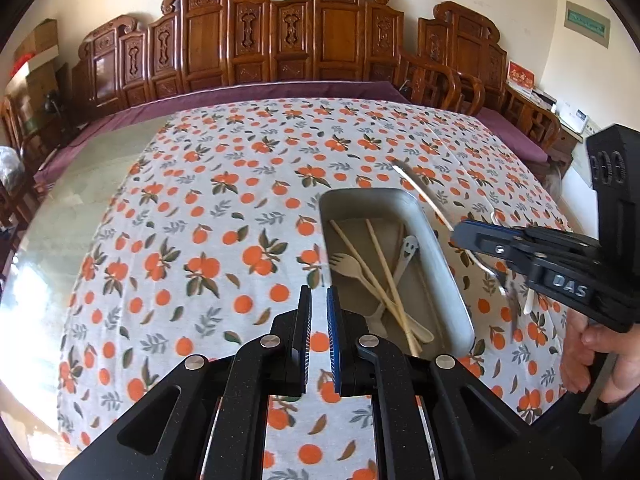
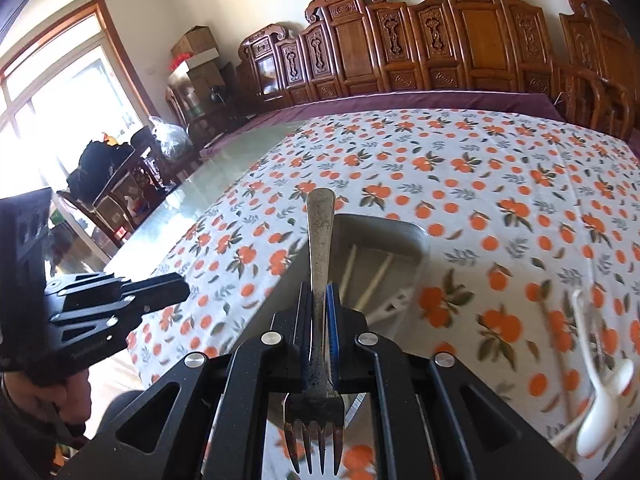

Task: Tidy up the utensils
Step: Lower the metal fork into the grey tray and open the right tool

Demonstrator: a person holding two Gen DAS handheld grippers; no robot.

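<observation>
1. The right gripper (image 2: 320, 312) is clamped on a metal fork (image 2: 320, 240), gripped near the neck, with the handle sticking forward past the fingertips and the tines pointing back under the camera. My guess is that this grip keeps the long handle leading, so it can be slid down into the tin (image 2: 416, 240) lengthwise.
2. The fork hangs above the near end of the tin and has not gone in yet; in the left view its handle slants up over the tin's right rim.
3. The left gripper (image 1: 319, 320) is closed, or very nearly, with only a thin gap between its pads and nothing in it. It hovers over the cloth (image 1: 180, 200) just left of the tin, seemingly out of the way while the other hand works.
4. The tin sits lengthwise on the cloth, a sensible shape for long utensils laid side by side.
5. Count inside the tin: two chopsticks (image 1: 384, 276), one pale fork (image 1: 352, 268), one pale spoon with a smiley face (image 1: 408, 252).
6. Loose on the cloth to the right of the tin: one white spoon (image 2: 604, 408), plus what may be another thin utensil beside it, too blurred to name.
7. Metal forks: one. Tins: one.
</observation>
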